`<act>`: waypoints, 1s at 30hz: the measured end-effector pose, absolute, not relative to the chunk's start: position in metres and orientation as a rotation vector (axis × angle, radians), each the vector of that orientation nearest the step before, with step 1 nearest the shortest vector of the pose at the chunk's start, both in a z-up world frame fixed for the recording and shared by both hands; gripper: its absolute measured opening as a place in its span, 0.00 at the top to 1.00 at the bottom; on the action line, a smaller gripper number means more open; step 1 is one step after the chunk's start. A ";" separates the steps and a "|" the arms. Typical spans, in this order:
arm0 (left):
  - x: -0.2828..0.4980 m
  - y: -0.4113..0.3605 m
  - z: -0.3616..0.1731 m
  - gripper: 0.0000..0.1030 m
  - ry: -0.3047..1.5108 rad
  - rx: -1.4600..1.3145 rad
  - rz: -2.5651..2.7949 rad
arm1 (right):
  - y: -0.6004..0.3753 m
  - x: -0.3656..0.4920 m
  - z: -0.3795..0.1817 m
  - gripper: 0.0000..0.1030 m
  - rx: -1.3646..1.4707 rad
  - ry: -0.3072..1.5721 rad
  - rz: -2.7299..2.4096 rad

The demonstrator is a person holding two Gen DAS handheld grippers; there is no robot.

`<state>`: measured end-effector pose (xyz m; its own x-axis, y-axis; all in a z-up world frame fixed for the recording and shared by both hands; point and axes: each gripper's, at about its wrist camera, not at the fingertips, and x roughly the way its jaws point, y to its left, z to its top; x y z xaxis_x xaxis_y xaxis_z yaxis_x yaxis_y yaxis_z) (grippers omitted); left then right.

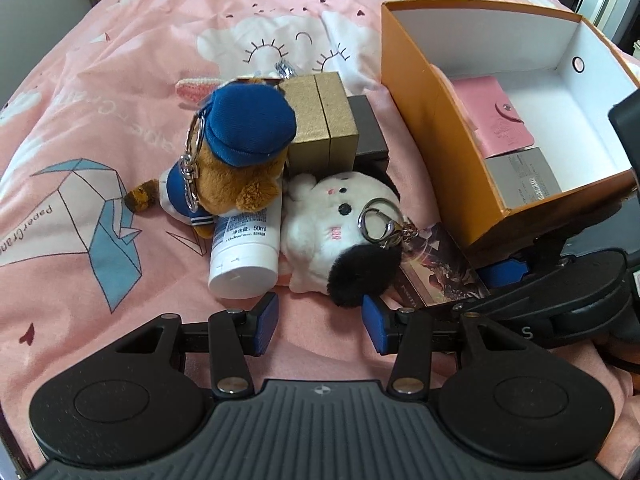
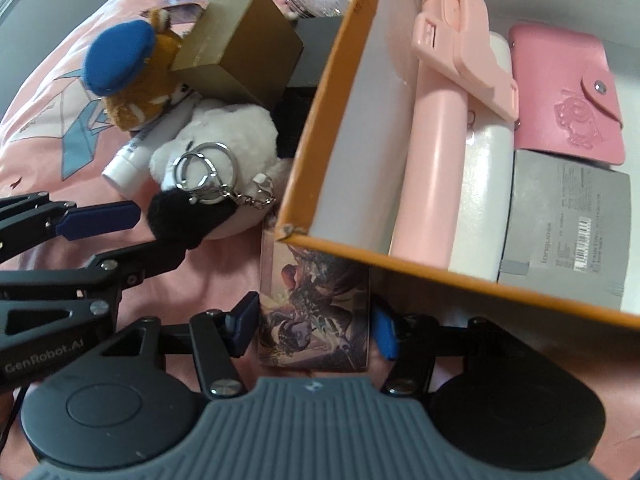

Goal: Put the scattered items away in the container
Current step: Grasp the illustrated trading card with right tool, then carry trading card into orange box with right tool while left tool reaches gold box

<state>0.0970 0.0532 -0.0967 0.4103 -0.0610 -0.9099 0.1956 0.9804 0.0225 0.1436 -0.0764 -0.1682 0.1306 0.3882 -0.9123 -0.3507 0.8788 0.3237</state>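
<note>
The left gripper (image 1: pixel 320 322) is spread wide with nothing in it, just in front of the white plush (image 1: pixel 340 232) and the tube (image 1: pixel 244 256) on the pink bed (image 1: pixel 100 80). The right gripper (image 2: pixel 316 328) has a finger on each side of the card (image 2: pixel 314 312), which lies flat beside the box (image 2: pixel 332 112); I cannot tell if it squeezes. A wallet (image 2: pixel 568 96) already lies inside the box.
</note>
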 end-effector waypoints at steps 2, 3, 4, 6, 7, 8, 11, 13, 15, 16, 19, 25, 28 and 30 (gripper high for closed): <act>0.094 0.053 -0.091 0.48 1.118 0.136 -0.166 | -0.077 0.138 -0.161 0.41 0.020 1.324 0.546; 0.093 0.052 -0.088 0.48 1.107 0.137 -0.169 | -0.078 0.135 -0.158 0.41 0.012 1.318 0.554; 0.092 0.052 -0.085 0.48 1.096 0.137 -0.171 | -0.078 0.131 -0.154 0.41 0.006 1.311 0.562; 0.088 0.051 -0.079 0.48 1.075 0.140 -0.171 | -0.080 0.124 -0.145 0.42 -0.002 1.297 0.576; 0.087 0.050 -0.075 0.48 1.064 0.143 -0.170 | -0.080 0.121 -0.140 0.42 -0.007 1.289 0.583; 0.085 0.050 -0.072 0.48 1.053 0.146 -0.169 | -0.081 0.118 -0.135 0.42 -0.017 1.280 0.599; 0.081 0.049 -0.060 0.48 1.020 0.151 -0.170 | -0.090 0.114 -0.121 0.42 -0.041 1.249 0.640; 0.079 0.050 -0.052 0.48 1.002 0.147 -0.177 | -0.094 0.114 -0.112 0.42 -0.055 1.231 0.669; 0.078 0.050 -0.044 0.48 0.987 0.141 -0.187 | -0.092 0.113 -0.100 0.42 -0.068 1.217 0.693; 0.078 0.050 -0.040 0.48 0.981 0.138 -0.194 | -0.090 0.113 -0.096 0.42 -0.076 1.210 0.702; 0.081 0.051 -0.031 0.48 0.965 0.134 -0.218 | -0.091 0.113 -0.078 0.42 -0.109 1.167 0.715; 0.092 0.052 -0.018 0.48 0.948 0.175 -0.273 | -0.105 0.114 -0.040 0.42 -0.138 1.080 0.712; 0.105 0.053 -0.015 0.48 0.957 0.174 -0.305 | -0.116 0.122 -0.031 0.41 -0.186 1.034 0.663; 0.116 0.054 -0.014 0.48 0.960 0.156 -0.322 | -0.125 0.129 -0.030 0.41 -0.208 1.023 0.622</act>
